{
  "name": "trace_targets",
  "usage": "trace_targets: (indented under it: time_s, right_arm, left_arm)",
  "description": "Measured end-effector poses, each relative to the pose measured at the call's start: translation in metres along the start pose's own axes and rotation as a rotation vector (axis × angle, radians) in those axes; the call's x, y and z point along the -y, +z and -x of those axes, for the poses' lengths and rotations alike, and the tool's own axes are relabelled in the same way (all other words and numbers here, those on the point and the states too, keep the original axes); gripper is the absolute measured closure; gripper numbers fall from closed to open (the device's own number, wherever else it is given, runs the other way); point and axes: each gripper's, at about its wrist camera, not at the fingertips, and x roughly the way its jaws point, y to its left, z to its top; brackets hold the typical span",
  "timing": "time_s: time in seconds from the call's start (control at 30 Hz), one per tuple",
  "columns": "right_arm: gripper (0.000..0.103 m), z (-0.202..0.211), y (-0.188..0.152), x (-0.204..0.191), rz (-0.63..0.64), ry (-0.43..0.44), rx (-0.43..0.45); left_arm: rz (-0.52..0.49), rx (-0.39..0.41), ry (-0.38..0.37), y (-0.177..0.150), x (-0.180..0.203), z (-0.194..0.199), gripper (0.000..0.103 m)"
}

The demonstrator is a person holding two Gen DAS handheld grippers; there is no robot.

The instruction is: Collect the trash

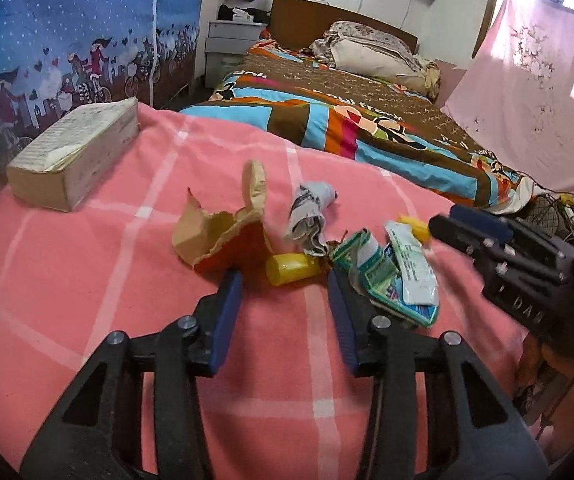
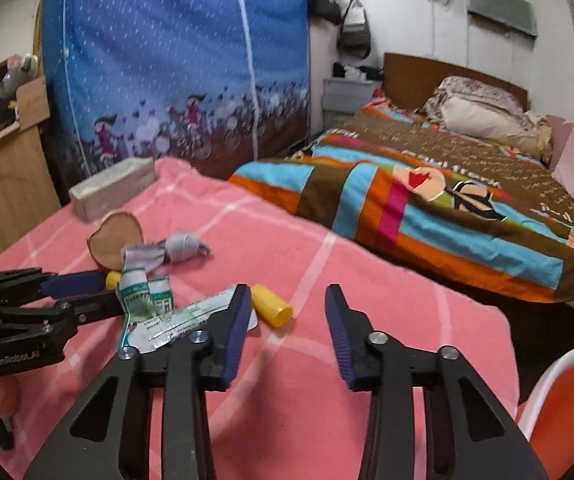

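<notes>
On the pink checked blanket (image 1: 87, 280) that covers the near end of a bed, two hand-held grippers close in on a small heap of trash lying near the blanket's middle, well clear of the pale block (image 1: 75, 152) at its far left corner. From largest to smallest, the heap holds a torn brown paper wrapper (image 1: 215, 228), a flattened green-and-white carton (image 1: 375, 276) beside a white foil sachet (image 1: 411, 268), a twisted grey wad (image 1: 309, 216) and two short yellow tubes. The left gripper (image 1: 285, 280) is part spread with nothing pinched; one yellow tube (image 1: 291, 270) lies just ahead of its tips, its long axis crosswise to the fingers, almost in the gap. The right gripper (image 2: 287, 294) is likewise part spread and empty; the other yellow tube (image 2: 271, 306) lies just beyond its left finger, angled across the line of reach. Each hand looks nearest to its own tube.
</notes>
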Motion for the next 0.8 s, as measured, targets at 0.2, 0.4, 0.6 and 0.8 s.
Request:
trace_targets:
  time_s: [0.2,0.4,0.6,0.8]
  right_arm:
    - [0.077,-0.014,0.0,-0.005,0.025,0.024,-0.077]
    - [0.089,-0.018,0.0,-0.004,0.021,0.041,-0.106]
    - [0.089,-0.017,0.001,-0.004,0.024,0.043,-0.093]
    - [0.089,-0.004,0.001,-0.003,0.013,0.043,-0.028]
  left_arm:
    - [-0.007,-0.009,0.001,0.003,0.003,-0.005,0.06]
    - [-0.014,-0.016,0.006,0.006,0.004,-0.008,0.075]
    - [-0.022,-0.001,-0.001,0.005,0.004,-0.005,0.079]
    - [-0.048,0.051,0.001,0.002,0.009,0.007,0.082]
